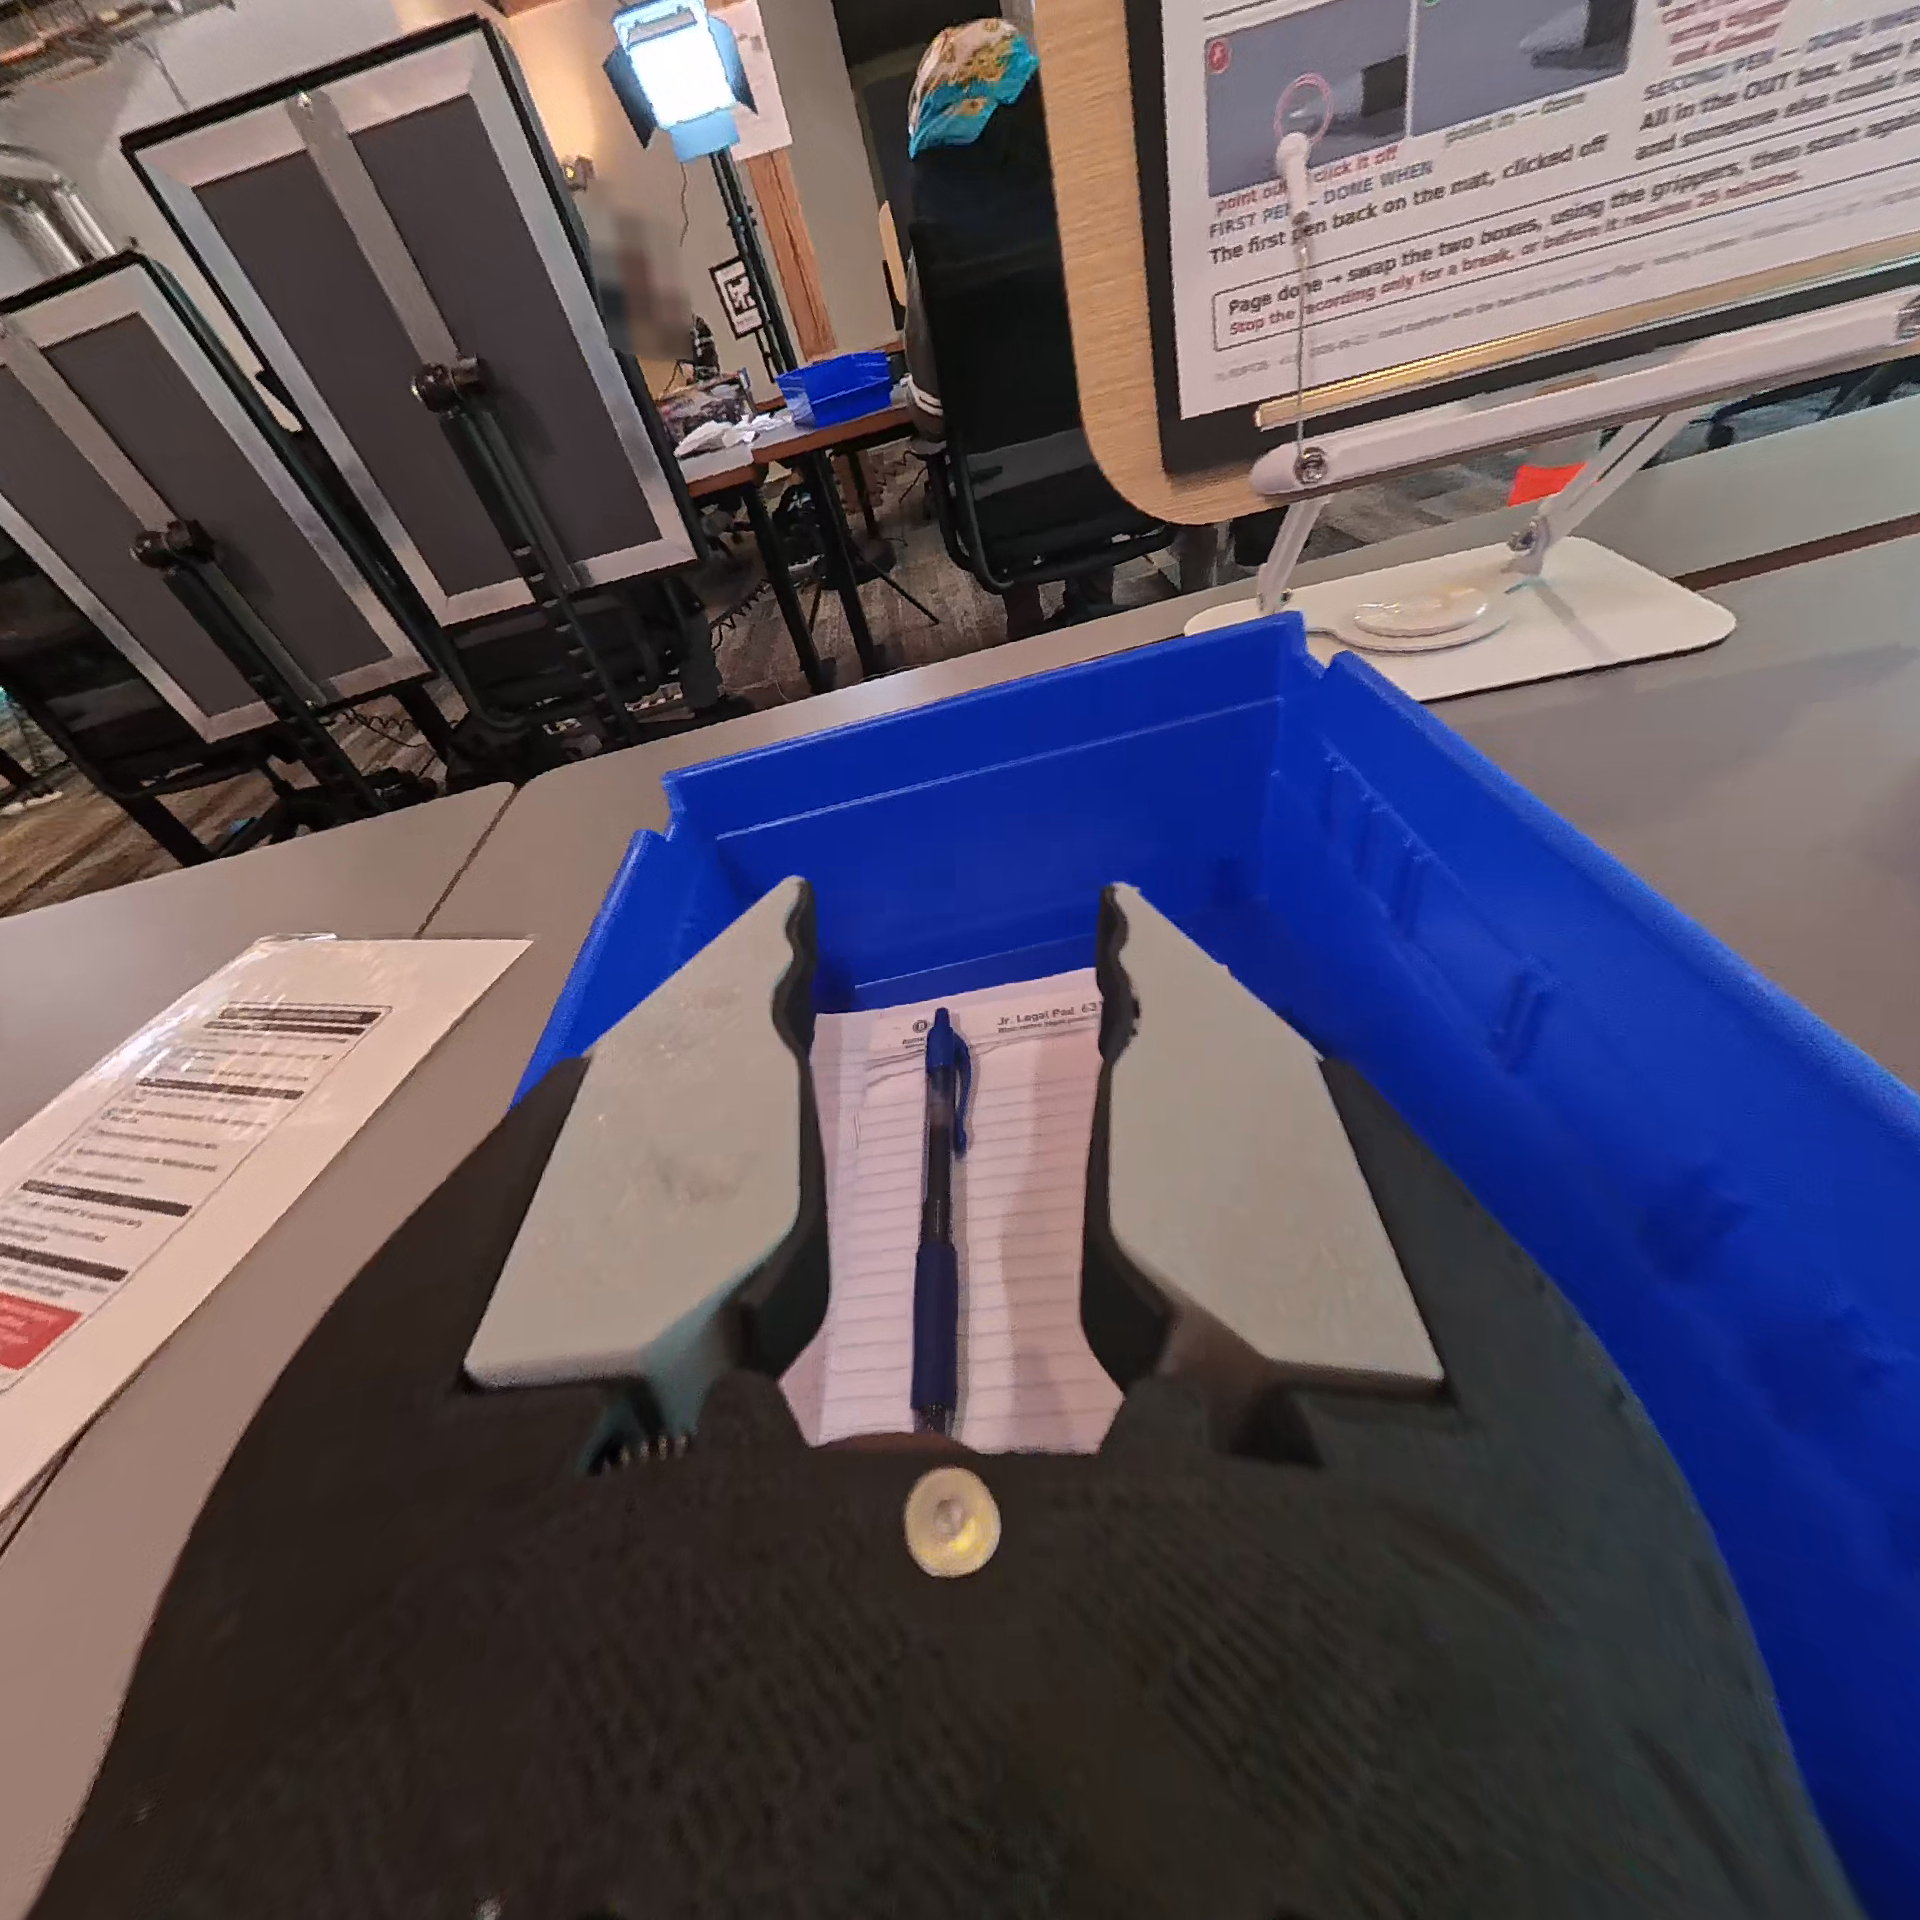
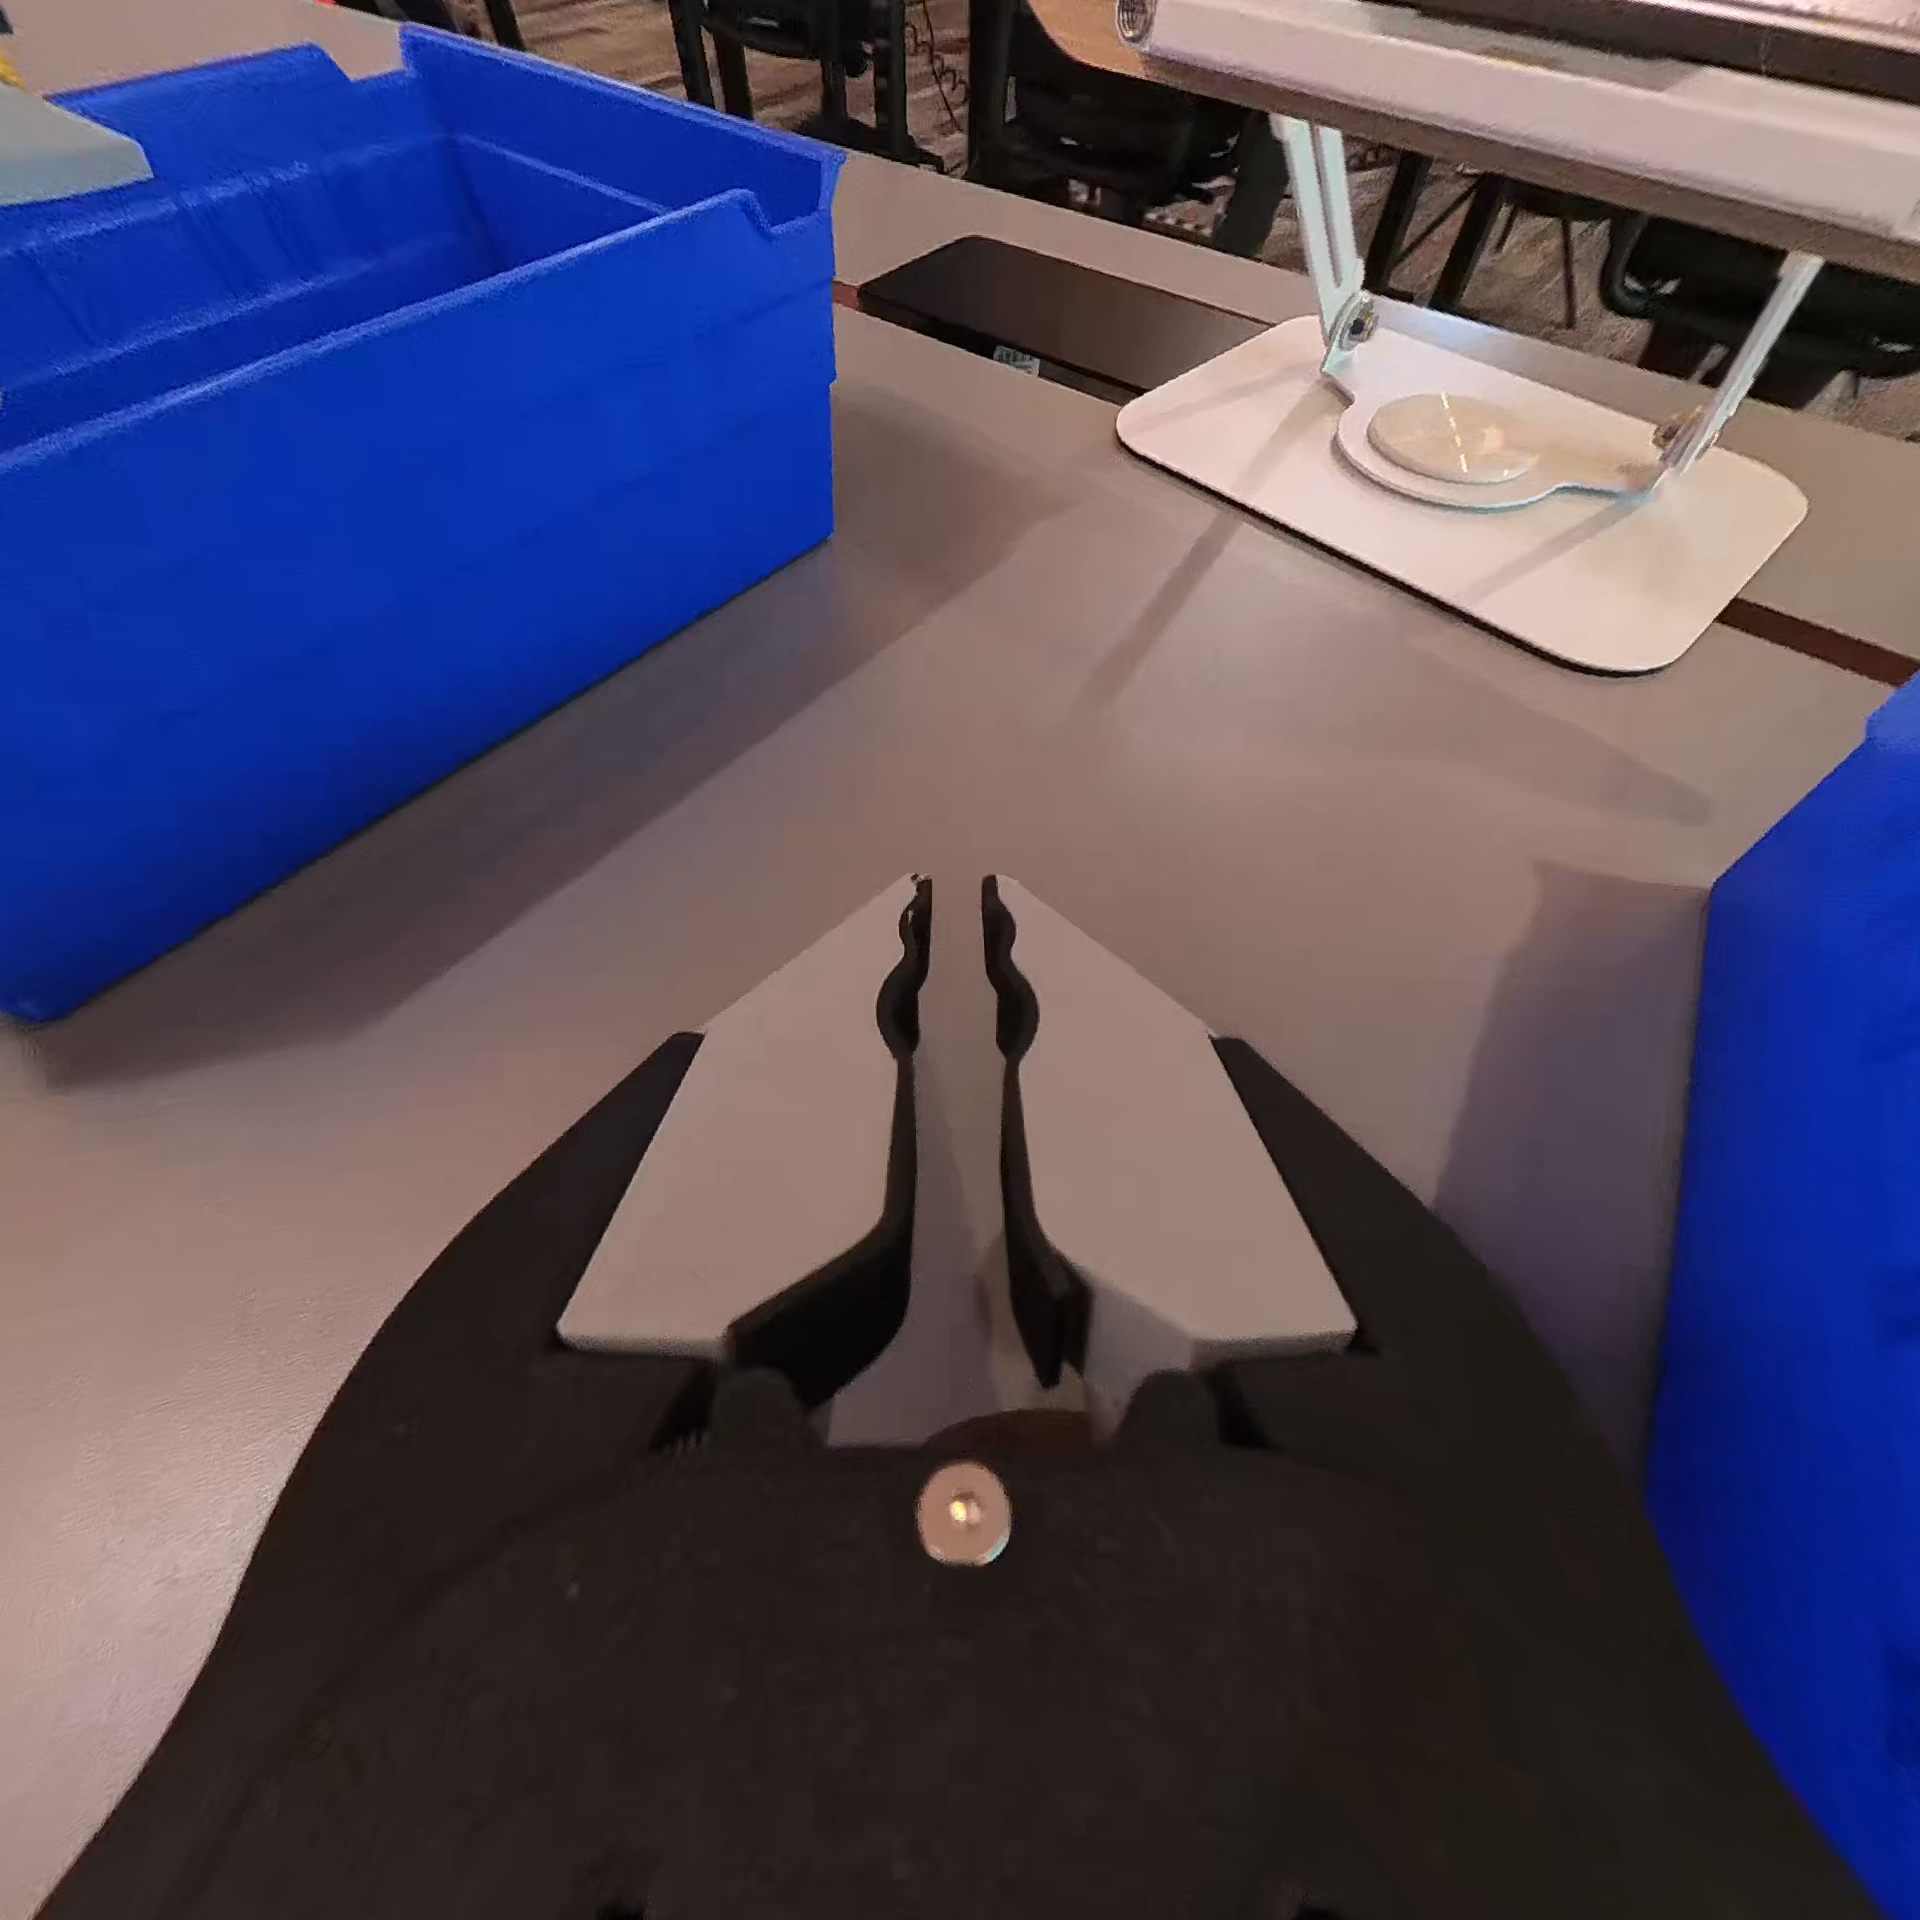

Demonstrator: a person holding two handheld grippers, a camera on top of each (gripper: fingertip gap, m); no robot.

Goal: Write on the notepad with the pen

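Observation:
In the left wrist view a white lined notepad (image 1: 1023,1195) lies on the floor of a blue bin (image 1: 1455,935). A blue click pen (image 1: 940,1205) lies lengthwise on the pad, clip end away from me. My left gripper (image 1: 956,914) is open and hangs over the bin, its grey fingers on either side of the pen and pad, holding nothing. In the right wrist view my right gripper (image 2: 957,883) hovers over the bare grey table (image 2: 1195,727), its jaws nearly together with a narrow gap and nothing between them.
The same blue bin (image 2: 416,520) stands left of the right gripper; a second blue bin (image 2: 1808,1247) is at the right edge. A white stand (image 2: 1455,499) holding an instruction board (image 1: 1507,208) sits behind. A laminated sheet (image 1: 187,1143) lies left of the bin. One gripper's finger ends stand about 25 cm off the other's.

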